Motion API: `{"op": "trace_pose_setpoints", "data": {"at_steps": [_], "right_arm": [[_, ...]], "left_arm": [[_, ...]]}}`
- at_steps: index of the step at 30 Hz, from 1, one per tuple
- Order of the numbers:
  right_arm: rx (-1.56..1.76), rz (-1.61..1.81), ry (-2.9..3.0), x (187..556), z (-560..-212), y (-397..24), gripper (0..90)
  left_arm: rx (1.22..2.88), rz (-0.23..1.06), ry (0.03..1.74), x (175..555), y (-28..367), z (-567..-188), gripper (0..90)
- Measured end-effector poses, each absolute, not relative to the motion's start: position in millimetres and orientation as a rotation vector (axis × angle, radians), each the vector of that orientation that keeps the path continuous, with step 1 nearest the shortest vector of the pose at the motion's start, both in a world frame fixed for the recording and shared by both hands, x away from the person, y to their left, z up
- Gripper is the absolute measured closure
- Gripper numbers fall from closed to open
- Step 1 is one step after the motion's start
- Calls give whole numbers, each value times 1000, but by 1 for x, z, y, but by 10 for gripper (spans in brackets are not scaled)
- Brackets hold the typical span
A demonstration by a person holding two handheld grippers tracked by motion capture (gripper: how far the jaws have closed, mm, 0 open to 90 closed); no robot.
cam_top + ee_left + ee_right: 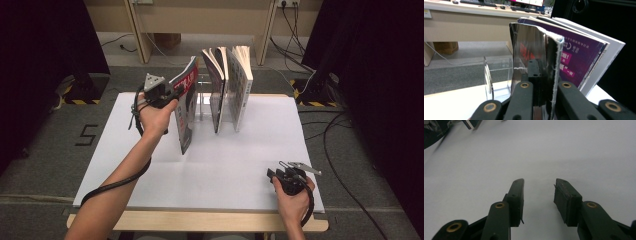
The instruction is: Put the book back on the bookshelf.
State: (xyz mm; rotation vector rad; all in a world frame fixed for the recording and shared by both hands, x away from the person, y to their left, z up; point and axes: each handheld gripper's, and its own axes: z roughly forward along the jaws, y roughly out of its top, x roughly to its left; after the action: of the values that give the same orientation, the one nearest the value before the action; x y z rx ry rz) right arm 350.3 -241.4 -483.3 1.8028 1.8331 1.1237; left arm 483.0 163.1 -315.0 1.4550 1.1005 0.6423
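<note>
My left gripper (172,95) is shut on the spine edge of a red-and-black magazine (187,107), which I hold upright above the white table (150,165), left of two other standing magazines (232,85). In the left gripper view the glossy magazine (534,55) is pinched between the black jaws of the left gripper (545,87), with a purple-covered magazine (579,57) close behind it. My right gripper (280,175) rests near the front right of the table; its jaws stand apart over bare white surface, and the right gripper (539,195) has nothing between its fingers.
A clear acrylic stand (496,77) sits on the table behind the held magazine, beside the standing magazines. Beyond the table are a wooden desk (200,20), cables on the grey floor (330,130) and black curtains at both sides.
</note>
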Motion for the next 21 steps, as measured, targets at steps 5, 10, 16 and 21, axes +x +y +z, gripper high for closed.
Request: {"op": "trace_pose_setpoints", "data": {"at_steps": [5, 10, 16, 21], "right_arm": [[1800, 1115, 1832, 350, -483, -242, 597], [1800, 1115, 1832, 350, -483, -242, 597], [1821, 1121, 1823, 350, -483, -242, 597], [1805, 1120, 1827, 350, -483, -243, 597]], "left_arm": [[1451, 686, 1072, 486, 164, -309, 864], [1435, 717, 1066, 493, 165, -305, 864], [1413, 767, 1062, 505, 166, -305, 864], [1366, 833, 1043, 514, 166, -311, 864]]}}
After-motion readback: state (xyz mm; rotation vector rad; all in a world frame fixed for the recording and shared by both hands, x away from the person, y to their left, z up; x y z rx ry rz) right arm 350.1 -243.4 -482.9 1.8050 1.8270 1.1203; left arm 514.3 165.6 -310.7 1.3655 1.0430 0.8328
